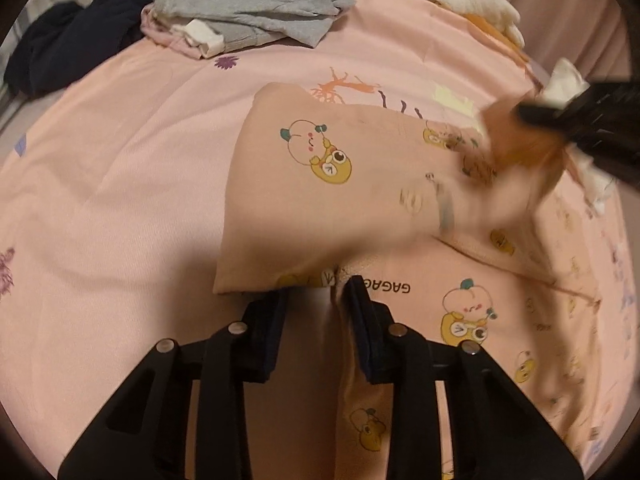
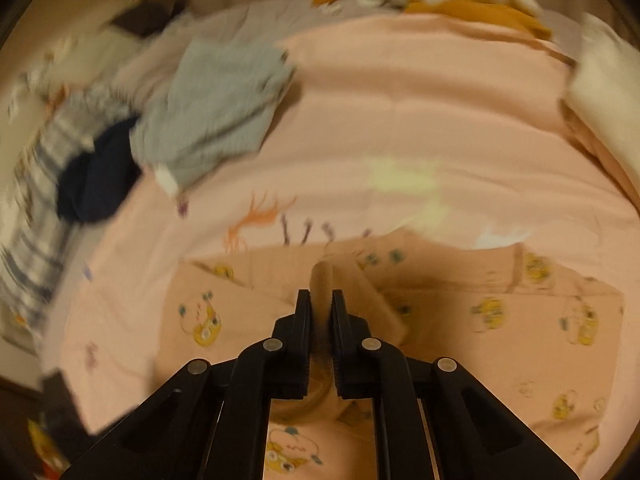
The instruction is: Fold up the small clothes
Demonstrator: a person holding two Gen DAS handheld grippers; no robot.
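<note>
A fold of the pink garment was pinched in the right claw – the left claw was held unclenched at its collar, on the bed

Left matte black two-finger tool: angular linkage arms, round silver pivot screws, dark flat pads. Right matte black two-finger tool matches: same silver screws, ribbed inner pad edges.

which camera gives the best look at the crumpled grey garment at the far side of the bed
The left wrist view: the crumpled grey cotton garment is sharp there, its folds distinct. In the right wrist view the same garment is fully in frame but smeared by motion blur.
</note>
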